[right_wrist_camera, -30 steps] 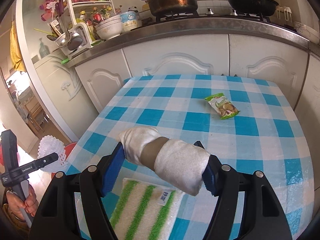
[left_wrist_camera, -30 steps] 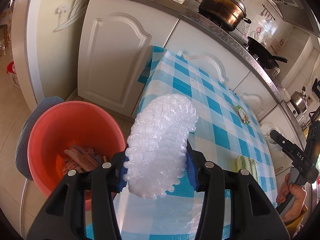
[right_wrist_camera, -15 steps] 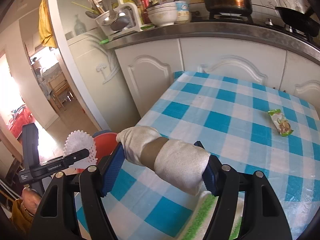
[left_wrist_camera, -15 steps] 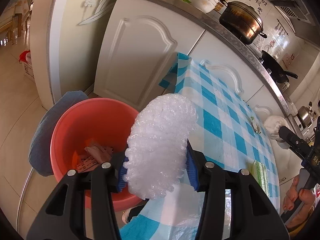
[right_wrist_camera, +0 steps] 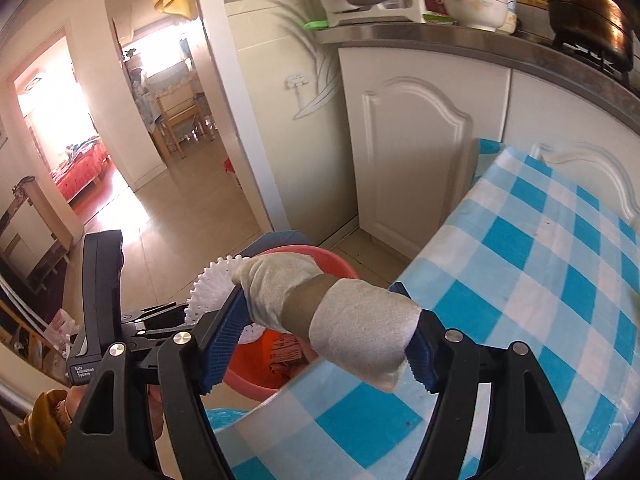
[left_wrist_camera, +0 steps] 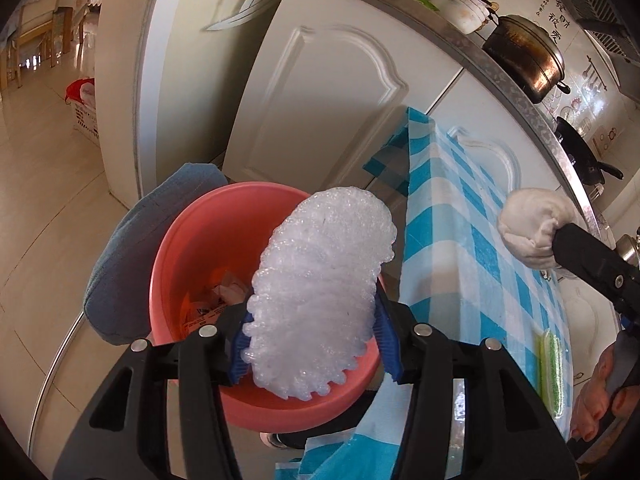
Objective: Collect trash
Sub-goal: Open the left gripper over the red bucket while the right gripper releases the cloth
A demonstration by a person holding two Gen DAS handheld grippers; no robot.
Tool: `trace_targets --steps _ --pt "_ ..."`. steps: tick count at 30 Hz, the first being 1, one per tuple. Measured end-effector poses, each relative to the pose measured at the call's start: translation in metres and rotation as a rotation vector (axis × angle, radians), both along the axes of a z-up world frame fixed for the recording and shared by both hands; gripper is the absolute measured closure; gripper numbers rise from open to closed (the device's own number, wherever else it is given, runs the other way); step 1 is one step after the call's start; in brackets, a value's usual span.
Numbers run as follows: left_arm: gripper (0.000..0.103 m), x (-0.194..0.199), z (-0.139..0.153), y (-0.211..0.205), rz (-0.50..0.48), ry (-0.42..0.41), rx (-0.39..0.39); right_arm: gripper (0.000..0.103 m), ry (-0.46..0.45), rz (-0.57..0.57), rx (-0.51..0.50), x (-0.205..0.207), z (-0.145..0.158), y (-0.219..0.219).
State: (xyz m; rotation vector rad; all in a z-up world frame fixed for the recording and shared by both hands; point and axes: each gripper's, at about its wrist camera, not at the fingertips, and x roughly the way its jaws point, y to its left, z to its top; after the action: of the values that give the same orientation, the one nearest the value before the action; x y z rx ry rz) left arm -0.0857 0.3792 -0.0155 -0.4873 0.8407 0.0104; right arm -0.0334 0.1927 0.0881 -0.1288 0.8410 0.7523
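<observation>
Left wrist view: your left gripper [left_wrist_camera: 312,344] pinches light, crushable foam netting [left_wrist_camera: 320,300] over the red bucket [left_wrist_camera: 176,248]; your right gripper [right_wrist_camera: 320,344] clamps a soft paper roll [right_wrist_camera: 340,312] beside it.

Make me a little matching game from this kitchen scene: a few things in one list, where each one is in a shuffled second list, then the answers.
Things:
1. white foam netting
2. paper roll wrapped in tissue
3. orange bucket
4. dark cooking pot

Places:
A. on the counter
B. between the pads of the right claw
C. on the floor beside the checked table
D. between the pads of the left claw

Pairs: 1-D, 2-B, 3-C, 4-A
</observation>
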Motion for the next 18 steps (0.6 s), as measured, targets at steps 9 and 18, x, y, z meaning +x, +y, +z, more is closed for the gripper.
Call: trace_targets --steps 9,18 --pt "0.045 0.005 -0.019 0.009 0.024 0.037 0.000 0.025 0.044 0.044 -0.038 0.013 -0.029 0.036" --pt "0.012 0.005 -0.036 0.033 0.130 0.113 -0.053 0.015 0.049 -0.007 0.038 0.016 -0.027 0.024"
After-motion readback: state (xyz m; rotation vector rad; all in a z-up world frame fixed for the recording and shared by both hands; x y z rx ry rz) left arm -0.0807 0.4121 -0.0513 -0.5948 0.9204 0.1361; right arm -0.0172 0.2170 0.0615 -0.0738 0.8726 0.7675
